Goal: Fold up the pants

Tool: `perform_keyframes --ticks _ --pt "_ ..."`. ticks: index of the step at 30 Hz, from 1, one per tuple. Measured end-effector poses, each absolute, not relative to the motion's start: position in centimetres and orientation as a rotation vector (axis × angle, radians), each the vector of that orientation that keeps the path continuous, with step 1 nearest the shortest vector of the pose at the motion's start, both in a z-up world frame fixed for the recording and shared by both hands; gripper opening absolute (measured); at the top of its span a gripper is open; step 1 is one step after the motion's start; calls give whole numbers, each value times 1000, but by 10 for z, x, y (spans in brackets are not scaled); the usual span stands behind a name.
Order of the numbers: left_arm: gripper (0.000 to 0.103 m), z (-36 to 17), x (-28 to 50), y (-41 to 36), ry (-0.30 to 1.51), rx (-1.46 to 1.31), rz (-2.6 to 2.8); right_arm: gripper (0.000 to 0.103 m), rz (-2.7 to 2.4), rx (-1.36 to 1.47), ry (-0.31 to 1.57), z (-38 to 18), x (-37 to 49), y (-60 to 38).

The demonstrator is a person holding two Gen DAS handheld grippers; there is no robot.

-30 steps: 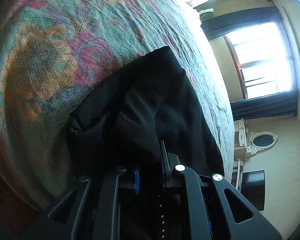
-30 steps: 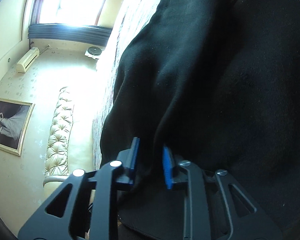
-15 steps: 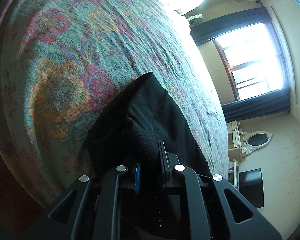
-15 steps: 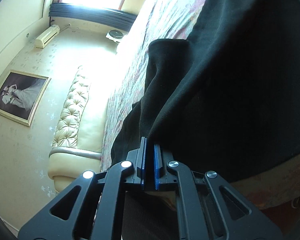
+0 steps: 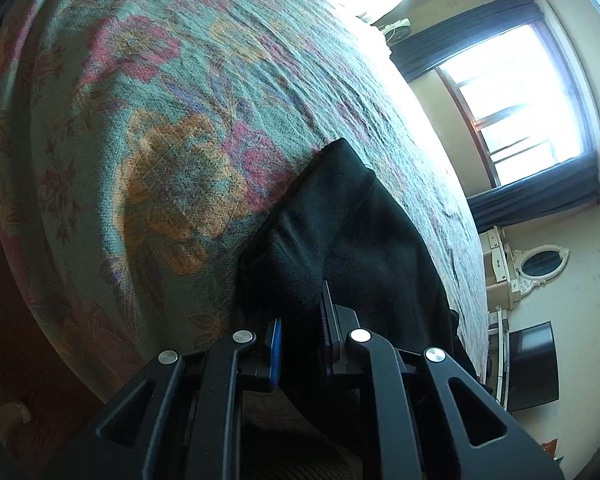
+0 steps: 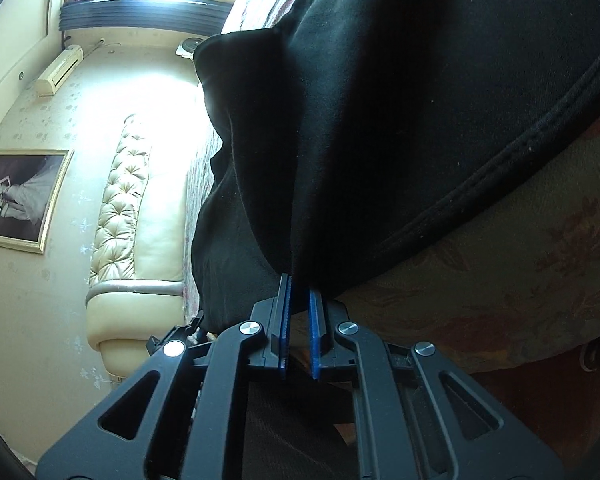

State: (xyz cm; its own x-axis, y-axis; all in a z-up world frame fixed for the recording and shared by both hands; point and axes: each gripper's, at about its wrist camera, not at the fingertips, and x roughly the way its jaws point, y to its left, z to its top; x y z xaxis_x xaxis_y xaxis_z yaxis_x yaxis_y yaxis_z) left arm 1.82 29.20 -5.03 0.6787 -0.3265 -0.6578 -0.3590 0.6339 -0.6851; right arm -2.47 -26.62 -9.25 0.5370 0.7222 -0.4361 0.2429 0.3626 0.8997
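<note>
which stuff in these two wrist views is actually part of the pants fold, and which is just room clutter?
In the job:
black pants
left gripper, clamped on the pants
right gripper, pinching a pants edge
floral bedspread, the work surface

Just around:
window
oval mirror
framed picture
tufted headboard
air conditioner

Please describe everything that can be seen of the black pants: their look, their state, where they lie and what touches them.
The black pants are of soft, matte knit cloth, bunched in loose folds. They lie near the edge of a bed, on the floral bedspread. A stitched hem or band runs along one edge in the right wrist view. The left gripper has cloth between its blue pads. The right gripper pinches a fold, with a narrow gap between its pads.
</note>
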Motion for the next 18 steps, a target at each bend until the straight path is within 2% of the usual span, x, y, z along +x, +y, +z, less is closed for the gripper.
perform_keyframes --ticks 2,6,8,10,13,14,16,18 --pt "18 -41 15 288 849 -855 17 35 355 1185 950 -80 -30 -288" --pt "21 -15 4 274 823 -685 38 42 152 1032 785 -33 -39 -373" --pt "21 2 0 264 789 -614 33 61 -3 975 736 -12 -43 -436" --pt "24 20 1 252 748 -587 -22 62 -177 932 707 1 -49 -502" --pt "48 45 8 218 695 -574 -177 62 -353 781 782 2 -42 -580" --pt "52 52 13 202 684 -570 -241 62 -372 749 820 -5 -39 -599" --pt "54 60 21 168 682 -559 -356 62 -356 743 874 -24 -31 -626" --pt "66 62 34 131 710 -549 -443 62 -315 774 904 -45 -27 -636"
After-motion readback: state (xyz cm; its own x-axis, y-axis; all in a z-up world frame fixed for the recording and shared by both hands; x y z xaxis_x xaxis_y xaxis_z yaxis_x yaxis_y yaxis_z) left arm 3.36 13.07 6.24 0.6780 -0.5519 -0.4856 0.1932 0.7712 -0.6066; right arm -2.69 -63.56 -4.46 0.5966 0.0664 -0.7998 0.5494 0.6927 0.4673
